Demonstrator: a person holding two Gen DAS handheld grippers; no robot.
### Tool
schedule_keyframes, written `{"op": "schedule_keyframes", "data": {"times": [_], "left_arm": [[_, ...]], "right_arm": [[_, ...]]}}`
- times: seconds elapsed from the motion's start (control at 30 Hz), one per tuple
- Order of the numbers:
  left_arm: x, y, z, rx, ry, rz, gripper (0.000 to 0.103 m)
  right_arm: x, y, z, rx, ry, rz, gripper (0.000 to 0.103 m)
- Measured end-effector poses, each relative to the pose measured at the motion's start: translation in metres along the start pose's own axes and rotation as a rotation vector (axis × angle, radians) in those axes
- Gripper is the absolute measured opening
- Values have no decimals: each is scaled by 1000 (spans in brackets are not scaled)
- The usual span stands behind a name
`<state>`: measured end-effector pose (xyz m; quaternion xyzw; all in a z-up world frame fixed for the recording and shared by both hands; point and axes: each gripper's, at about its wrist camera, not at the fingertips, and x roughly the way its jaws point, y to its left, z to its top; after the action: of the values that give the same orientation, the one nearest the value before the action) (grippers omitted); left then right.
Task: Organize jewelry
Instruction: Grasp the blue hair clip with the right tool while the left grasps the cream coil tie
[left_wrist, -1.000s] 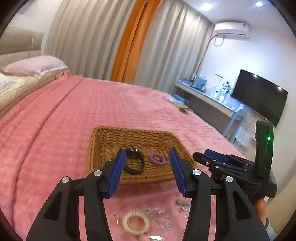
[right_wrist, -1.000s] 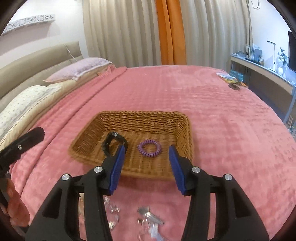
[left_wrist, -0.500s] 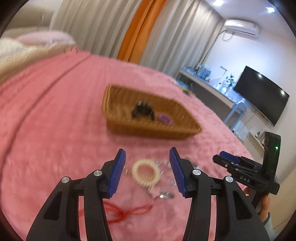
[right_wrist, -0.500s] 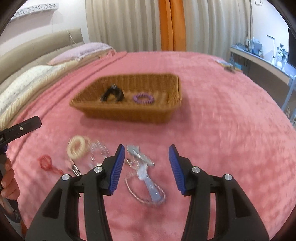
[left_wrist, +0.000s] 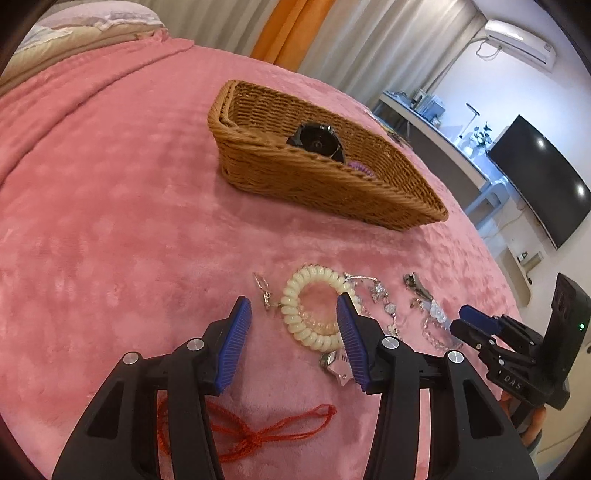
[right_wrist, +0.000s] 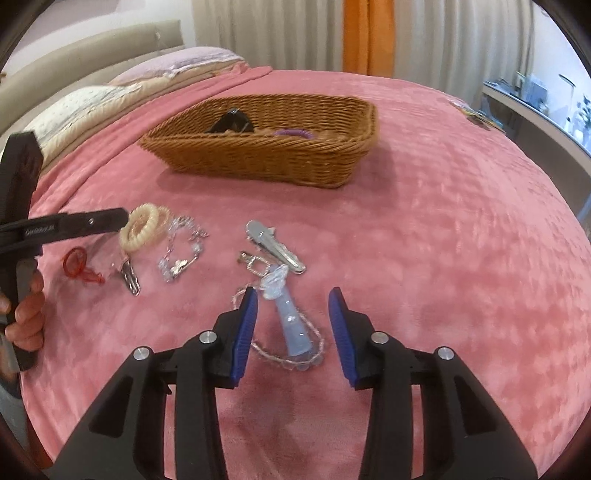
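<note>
1. The cream coil bracelet (left_wrist: 314, 306) lies flat on the pink blanket (left_wrist: 110, 229), a ring with no long axis. My left gripper (left_wrist: 293, 328) is spread wide and empty, its right finger over the ring's rim at 3 o'clock, the other finger clear of it at 9.
2. The blue hair clip (right_wrist: 291, 321) sits between the fingers of my right gripper (right_wrist: 291, 325), also wide open and holding nothing. Its long axis runs 12 to 6 in that view, the ornamented end towards 12, with a clear bead strand (right_wrist: 288, 350) looped under it.
3. Around them: a silver chain (right_wrist: 181, 247) just beside the coil, a silver clip (right_wrist: 275, 242) at 12 o'clock from the blue one, a red cord (left_wrist: 258, 432) at 6 o'clock from my left fingers.
4. The wicker basket (right_wrist: 258, 158) at 12 o'clock already holds a black watch (left_wrist: 316, 140) and a purple coil (right_wrist: 293, 132). I judge the job is at an early stage: two pieces in, the rest loose.
</note>
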<state>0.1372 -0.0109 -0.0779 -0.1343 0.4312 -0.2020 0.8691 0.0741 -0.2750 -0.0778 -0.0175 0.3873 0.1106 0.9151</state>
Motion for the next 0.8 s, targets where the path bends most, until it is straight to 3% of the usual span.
{"op": "schedule_keyframes", "data": {"times": [0.07,0.33,0.47,0.57,0.63,0.8], "left_arm": [[2,-2,-3,5,8,12,39],[2,-2,-7,3,-1,14,35],[3,-8,-10,29,0,37,21],[4,-15,-12,60,-5,51,15],[3,-17,-14,71,-15,60,10],[-4,-16,-15,67,-48,56,9]], "right_arm": [[3,5,-1,-20,9,-18,32],[12,14,-5,-55,42,-63,18],[16,20,-4,-78,42,-94,10],[15,24,-1,-83,30,-100,10],[13,22,2,-61,14,-78,10],[-9,3,9,52,-80,62,10]]}}
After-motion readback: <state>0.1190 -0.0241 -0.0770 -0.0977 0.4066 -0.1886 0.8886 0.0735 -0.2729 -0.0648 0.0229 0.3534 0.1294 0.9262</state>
